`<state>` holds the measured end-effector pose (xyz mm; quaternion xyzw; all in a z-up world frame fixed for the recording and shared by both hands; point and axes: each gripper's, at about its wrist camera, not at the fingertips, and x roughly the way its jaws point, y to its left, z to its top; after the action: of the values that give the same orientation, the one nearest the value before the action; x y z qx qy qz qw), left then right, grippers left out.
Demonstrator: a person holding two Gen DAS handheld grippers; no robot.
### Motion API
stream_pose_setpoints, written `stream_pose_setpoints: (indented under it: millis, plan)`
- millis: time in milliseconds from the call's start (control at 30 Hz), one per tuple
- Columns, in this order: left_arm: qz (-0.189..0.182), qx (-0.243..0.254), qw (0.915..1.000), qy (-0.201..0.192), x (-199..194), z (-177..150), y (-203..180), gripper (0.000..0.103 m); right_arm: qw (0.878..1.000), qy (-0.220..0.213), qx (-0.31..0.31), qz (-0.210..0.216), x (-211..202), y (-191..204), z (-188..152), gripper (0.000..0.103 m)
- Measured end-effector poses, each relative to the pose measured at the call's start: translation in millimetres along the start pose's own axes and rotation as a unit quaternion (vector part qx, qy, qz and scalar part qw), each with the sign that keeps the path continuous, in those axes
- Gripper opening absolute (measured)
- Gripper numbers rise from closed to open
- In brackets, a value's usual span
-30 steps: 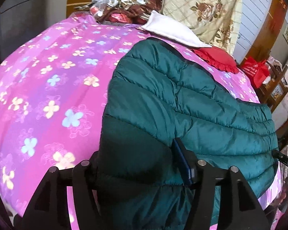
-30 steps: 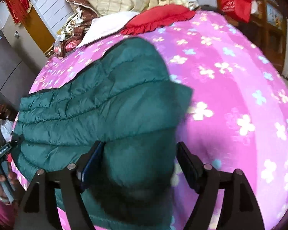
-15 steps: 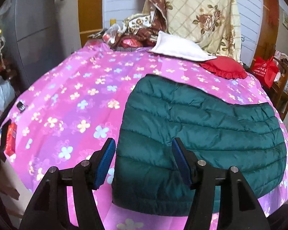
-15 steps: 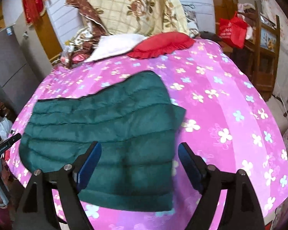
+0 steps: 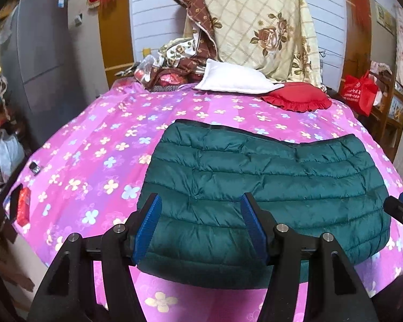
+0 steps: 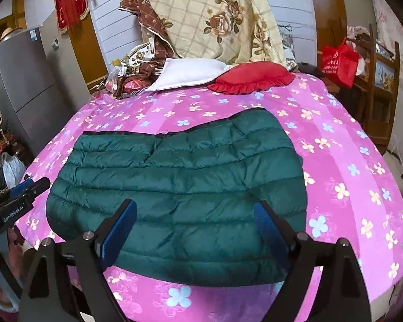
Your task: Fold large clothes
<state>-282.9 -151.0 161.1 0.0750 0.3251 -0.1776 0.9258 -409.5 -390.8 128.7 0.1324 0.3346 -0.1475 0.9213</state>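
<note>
Both hand-held grippers have lifted clear of the folded jacket [image 5: 260, 177].

Rear wall [image 6: 287, 5]: white horizontal panelling.
Left side: grey refrigerator [image 6: 21, 80], wooden door frame [image 5: 115, 26].
Right side: wooden shelf unit [image 6: 381, 91], red bag [image 6: 338, 64].
Bed cover [image 5: 94, 147]: pink, flowered.

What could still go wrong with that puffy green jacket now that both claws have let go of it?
The green jacket lies folded on the pink bedsheet, with the left gripper and right gripper open above it. Its puffy padding may spring the fold back open. Its near edge sits close to the bed's front edge, so it might slide off. A low pass by either gripper could snag the fabric and undo the fold.
</note>
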Motion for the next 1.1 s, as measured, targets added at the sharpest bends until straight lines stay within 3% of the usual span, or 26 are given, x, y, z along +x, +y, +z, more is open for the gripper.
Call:
stream_pose_setpoints:
  millis: [533,1100]
  plan:
    - [0.001,0.004,0.9997,-0.026,-17.9,-6.8,-14.8,0.039,0.998,-0.036,-0.031,-0.039,-13.9,38.5,-8.9,0.097]
    - [0.007,-0.001,0.9998,-0.02,-12.5,-11.0,-15.9,0.039,0.997,-0.029,-0.04,-0.054,-7.1,41.9,-11.6,0.097]
